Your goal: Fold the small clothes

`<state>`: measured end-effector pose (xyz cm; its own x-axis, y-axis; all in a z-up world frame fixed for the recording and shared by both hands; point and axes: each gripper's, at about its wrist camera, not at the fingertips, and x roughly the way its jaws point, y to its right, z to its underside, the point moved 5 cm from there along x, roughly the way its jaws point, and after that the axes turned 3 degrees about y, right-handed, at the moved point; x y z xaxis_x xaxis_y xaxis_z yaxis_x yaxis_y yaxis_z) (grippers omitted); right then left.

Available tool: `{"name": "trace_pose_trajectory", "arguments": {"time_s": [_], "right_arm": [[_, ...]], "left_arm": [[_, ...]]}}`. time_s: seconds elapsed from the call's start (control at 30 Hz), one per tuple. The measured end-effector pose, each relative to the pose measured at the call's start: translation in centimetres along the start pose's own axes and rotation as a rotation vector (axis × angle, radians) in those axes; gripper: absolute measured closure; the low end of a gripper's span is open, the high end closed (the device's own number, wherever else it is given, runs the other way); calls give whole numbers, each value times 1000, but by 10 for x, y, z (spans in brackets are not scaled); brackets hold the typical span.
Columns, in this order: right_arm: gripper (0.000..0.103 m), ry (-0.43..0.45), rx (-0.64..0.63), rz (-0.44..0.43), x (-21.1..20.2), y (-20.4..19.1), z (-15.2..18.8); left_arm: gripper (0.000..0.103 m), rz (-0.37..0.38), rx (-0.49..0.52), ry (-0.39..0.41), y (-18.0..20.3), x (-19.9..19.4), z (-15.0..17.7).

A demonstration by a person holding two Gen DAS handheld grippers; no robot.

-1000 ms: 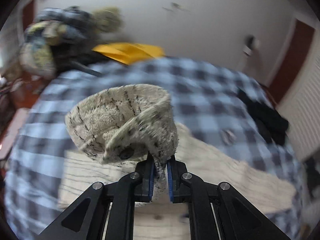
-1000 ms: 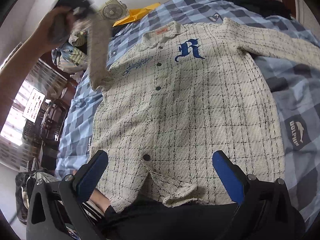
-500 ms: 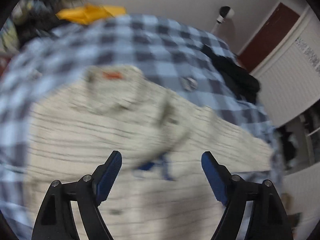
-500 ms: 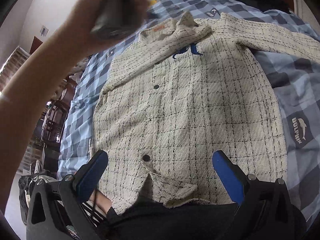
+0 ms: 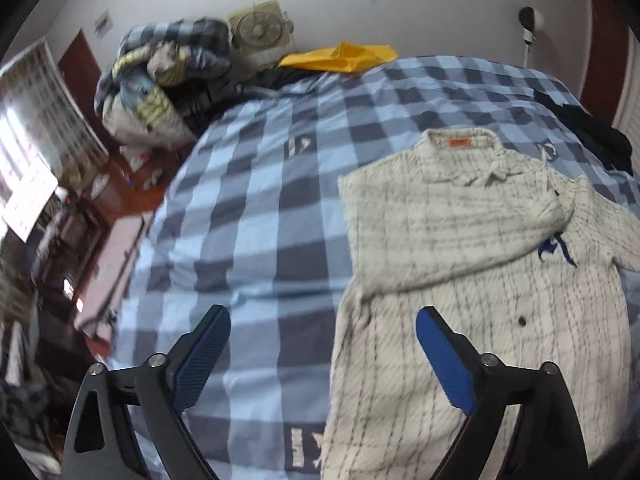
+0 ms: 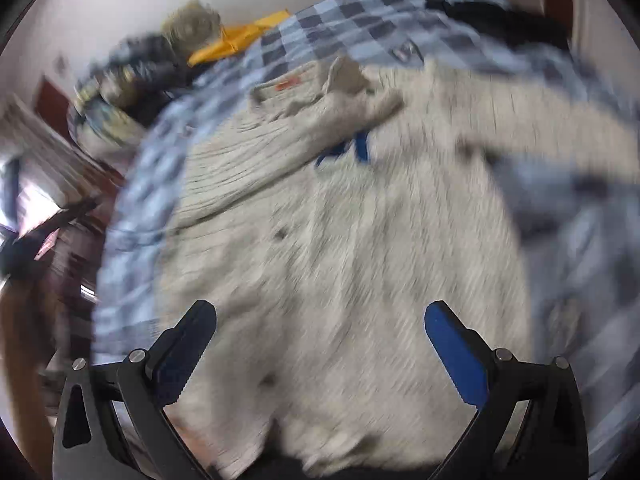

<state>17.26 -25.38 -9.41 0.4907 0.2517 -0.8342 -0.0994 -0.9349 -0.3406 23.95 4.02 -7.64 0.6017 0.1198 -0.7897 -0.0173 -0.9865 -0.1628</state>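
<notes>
A cream plaid shirt (image 5: 460, 280) with a blue letter and an orange neck label lies flat on the blue checked bedspread (image 5: 256, 216). Its left sleeve (image 5: 452, 236) is folded across the chest. My left gripper (image 5: 322, 344) is open and empty, above the shirt's left edge. The right wrist view is blurred: the shirt (image 6: 340, 248) fills it, with the folded sleeve (image 6: 280, 148) over the chest and the other sleeve (image 6: 540, 128) stretched out to the right. My right gripper (image 6: 320, 344) is open and empty above the shirt's lower half.
A yellow envelope (image 5: 340, 58), a fan (image 5: 260, 32) and a heap of bedding (image 5: 160, 80) sit at the bed's far end. Dark clothing (image 5: 592, 132) lies at the far right. The bed's left edge drops to a cluttered floor (image 5: 80, 220).
My left gripper carried the sleeve across the chest, let it go and opened, then drew back to the shirt's left side. My right gripper stayed open and is now moving.
</notes>
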Motion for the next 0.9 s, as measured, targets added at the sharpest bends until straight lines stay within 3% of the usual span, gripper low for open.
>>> {"name": "trace_pose_trajectory", "arguments": {"time_s": [0.17,0.3,0.47,0.5,0.6,0.63,0.67,0.7,0.8,0.9], "right_arm": [[1,-76,138,-30,73,21,-97],[2,-111,249,106,137,63,-138],[39,-164,409,113,191,103,-149],[42,-169,432,101,200,106,-150],[48,-137,447,71,210,104,-155],[61,-133,438,80,211,103,-155],[82,-130,425,103,212,103,-154],[90,-113,422,110,208,104,-153],[92,-23,470,23,179,115,-147],[93,7,474,25,145,125,-127]], "left_arm": [[8,59,-40,-91,-12,28,14],[8,105,-85,-106,-15,35,15],[8,154,-91,-125,-7,38,15],[8,159,-91,-123,-6,38,14],[8,166,-88,-119,-2,37,13],[8,167,-84,-124,-1,38,13],[8,169,-83,-128,-1,38,13],[8,170,-83,-130,0,38,14],[8,169,-84,-128,-1,35,14],[8,165,-94,-111,-4,31,13]]}}
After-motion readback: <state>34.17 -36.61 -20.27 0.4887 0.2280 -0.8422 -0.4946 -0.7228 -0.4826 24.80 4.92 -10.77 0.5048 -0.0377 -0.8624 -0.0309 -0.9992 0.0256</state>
